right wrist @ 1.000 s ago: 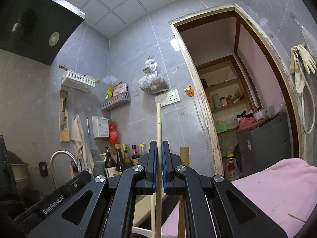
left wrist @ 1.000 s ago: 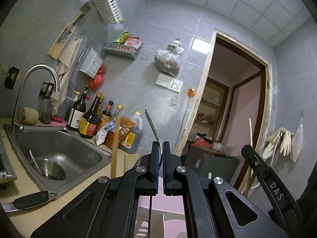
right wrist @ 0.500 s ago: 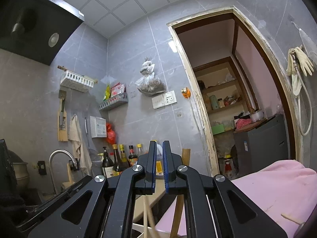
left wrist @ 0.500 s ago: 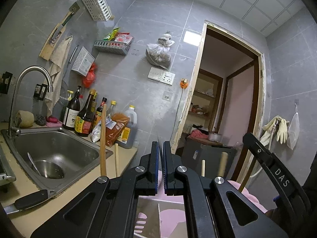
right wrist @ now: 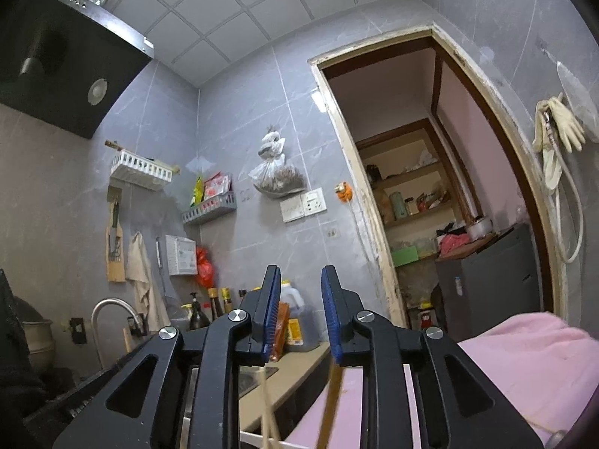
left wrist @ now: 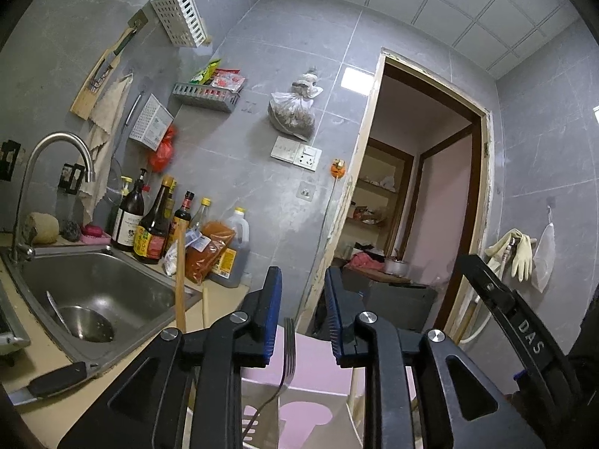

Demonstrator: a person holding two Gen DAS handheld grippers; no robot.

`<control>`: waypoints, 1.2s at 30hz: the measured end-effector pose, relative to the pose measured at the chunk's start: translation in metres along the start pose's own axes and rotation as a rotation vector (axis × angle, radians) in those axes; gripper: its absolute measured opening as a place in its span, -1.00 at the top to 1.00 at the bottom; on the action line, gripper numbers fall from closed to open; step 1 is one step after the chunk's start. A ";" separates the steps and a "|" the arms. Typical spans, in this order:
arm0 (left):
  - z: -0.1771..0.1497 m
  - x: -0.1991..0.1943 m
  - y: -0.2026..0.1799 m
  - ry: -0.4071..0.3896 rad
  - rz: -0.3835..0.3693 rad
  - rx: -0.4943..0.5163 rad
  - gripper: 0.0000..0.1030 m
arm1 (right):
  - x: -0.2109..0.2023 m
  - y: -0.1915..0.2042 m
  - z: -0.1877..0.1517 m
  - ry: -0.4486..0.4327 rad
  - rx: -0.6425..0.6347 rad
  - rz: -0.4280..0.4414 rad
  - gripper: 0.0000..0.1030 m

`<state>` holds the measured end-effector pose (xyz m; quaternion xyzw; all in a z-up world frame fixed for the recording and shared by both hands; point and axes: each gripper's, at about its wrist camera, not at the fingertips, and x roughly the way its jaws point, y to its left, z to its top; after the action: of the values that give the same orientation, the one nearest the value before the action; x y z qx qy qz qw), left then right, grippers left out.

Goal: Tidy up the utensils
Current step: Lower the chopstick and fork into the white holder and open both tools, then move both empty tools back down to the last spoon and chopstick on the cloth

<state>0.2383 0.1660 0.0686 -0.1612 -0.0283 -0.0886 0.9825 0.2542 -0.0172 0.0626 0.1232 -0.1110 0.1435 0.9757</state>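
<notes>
The table point(left wrist: 41, 389) runs along the left wall with a steel sink point(left wrist: 112, 292) set into it, a ladle point(left wrist: 80, 321) lying in the basin; a row of sauce bottles point(left wrist: 149, 224) stands at the far end of the table against the grey tiles, and a doorway point(left wrist: 419, 202) opens on the right; a pink cloth point(right wrist: 524, 366) covers the near right of the scene.

The left tool point(left wrist: 302, 318) points level toward the door, its jaws opening and a modest gap showing between the blue pads point(left wrist: 275, 318); a metal fork point(left wrist: 289, 344) stands upright in that gap, tines up, clear of both pads, its handle dropping into a white slotted holder point(left wrist: 258, 404) just beneath; a wooden stick point(left wrist: 180, 280) and a paler, thinner one point(left wrist: 204, 307) rise near the tool's left side.

The right tool point(right wrist: 300, 314) tilts slightly upward, its jaws likewise opening with only a small gap; nothing is pinched between them; below them a pale chopstick point(right wrist: 267, 408) and a brown wooden handle point(right wrist: 331, 404) slant, blurred, so whether either touches a pad I cannot tell.
</notes>
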 end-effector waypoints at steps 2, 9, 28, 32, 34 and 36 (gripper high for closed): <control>0.005 -0.001 -0.002 0.013 0.001 -0.003 0.52 | -0.002 -0.005 0.003 0.007 -0.002 -0.008 0.48; 0.005 -0.009 -0.023 0.043 -0.023 0.033 0.09 | -0.021 -0.036 0.015 0.040 -0.015 -0.052 -0.07; -0.025 -0.008 -0.116 0.235 -0.184 0.148 -0.87 | -0.104 -0.126 0.067 0.140 -0.180 -0.137 -1.00; -0.042 -0.002 -0.132 0.315 -0.224 0.162 -0.87 | -0.118 -0.143 0.069 0.177 -0.209 -0.162 -1.00; -0.051 0.000 -0.138 0.348 -0.241 0.165 -0.87 | -0.125 -0.152 0.068 0.195 -0.218 -0.181 -1.00; -0.062 0.003 -0.147 0.388 -0.255 0.177 -0.87 | -0.131 -0.162 0.067 0.217 -0.222 -0.201 -1.00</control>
<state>0.2165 0.0088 0.0559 -0.0496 0.1332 -0.2383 0.9607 0.1691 -0.2188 0.0593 0.0091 -0.0075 0.0444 0.9989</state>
